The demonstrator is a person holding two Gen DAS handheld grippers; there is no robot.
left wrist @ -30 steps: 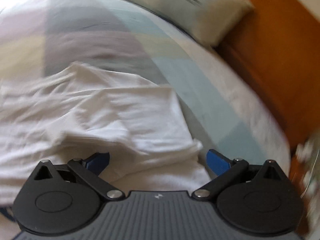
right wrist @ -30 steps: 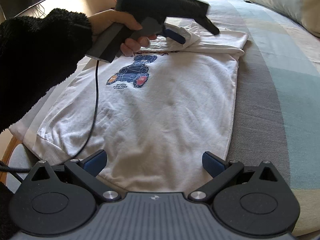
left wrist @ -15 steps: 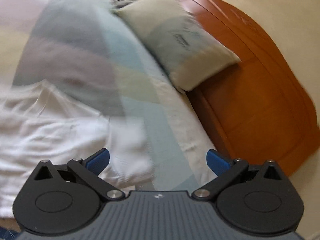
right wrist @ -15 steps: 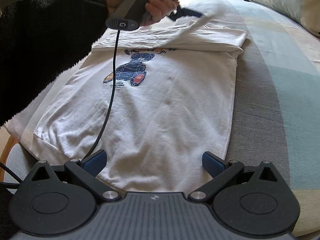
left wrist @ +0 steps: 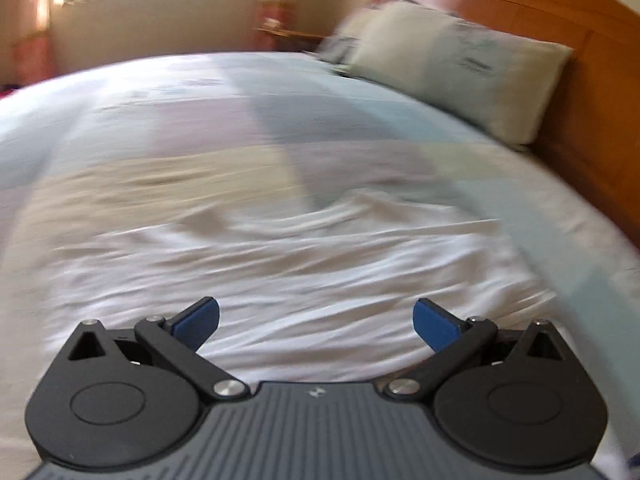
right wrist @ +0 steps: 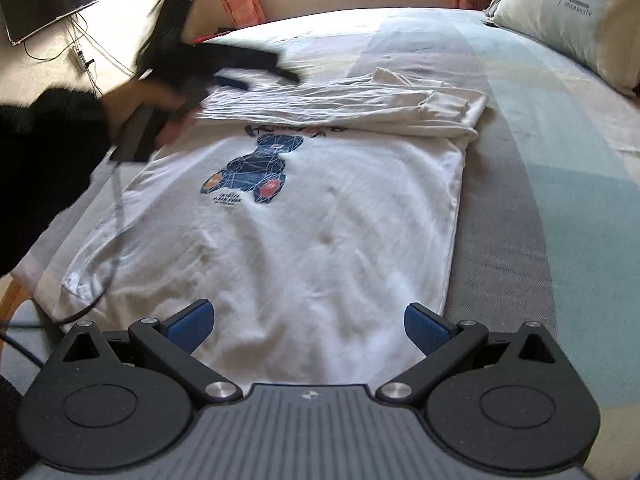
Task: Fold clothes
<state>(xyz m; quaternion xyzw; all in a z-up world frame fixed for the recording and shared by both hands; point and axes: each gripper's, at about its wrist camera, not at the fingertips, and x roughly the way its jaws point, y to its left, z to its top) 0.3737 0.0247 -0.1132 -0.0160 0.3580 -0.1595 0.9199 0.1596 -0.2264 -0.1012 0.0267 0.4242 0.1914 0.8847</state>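
A white T-shirt (right wrist: 320, 240) with a dark blue bear print lies flat on the bed, its top part and sleeves folded down across the chest. My right gripper (right wrist: 308, 326) is open just over the shirt's hem, with nothing between its fingers. In the right wrist view the left gripper (right wrist: 240, 76) hovers, blurred, above the folded top at the shirt's left side, held by a hand in a black fuzzy sleeve. The left wrist view shows that gripper (left wrist: 316, 322) open above wrinkled white cloth (left wrist: 300, 272).
The bed cover (right wrist: 560, 200) has pastel blocks of grey, green and blue. A pillow (right wrist: 576, 16) leans against the wooden headboard (left wrist: 600, 80) at the far right. A cable (right wrist: 116, 220) trails from the left gripper over the shirt. A dark screen (right wrist: 48, 0) hangs on the wall at the left.
The left gripper has let go of the folded sleeve part, swung from right to left across the shirt's top and turned toward the far side of the bed. The right gripper stays put.
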